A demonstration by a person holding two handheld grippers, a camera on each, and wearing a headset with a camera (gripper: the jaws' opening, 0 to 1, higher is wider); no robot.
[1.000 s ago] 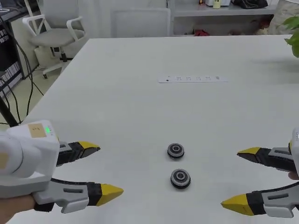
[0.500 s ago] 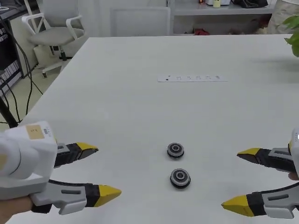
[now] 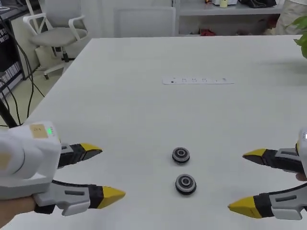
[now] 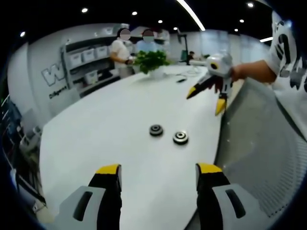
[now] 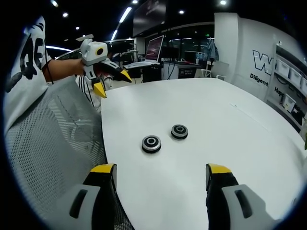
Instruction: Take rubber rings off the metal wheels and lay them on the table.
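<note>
The left claw was held wide open above the white surface, its two yellow-tipped jaws well apart and nothing between them. The right claw was likewise wide open and held nothing, its jaws pointing inward toward the left claw. Both metal wheels lay flat on the surface between the two claws, touching neither. The first wheel lay ahead of the left claw's jaw tips and roughly midway to the right claw. The second wheel lay just beside it, on the side away from the person, with a small gap between the two. Each wheel showed a dark rubber ring around a lighter metal hub. In the left gripper view, both wheels lay ahead of the open jaws, with the right claw well beyond them. A white power strip lay flat on the surface, well beyond both claws and the wheels.
</note>
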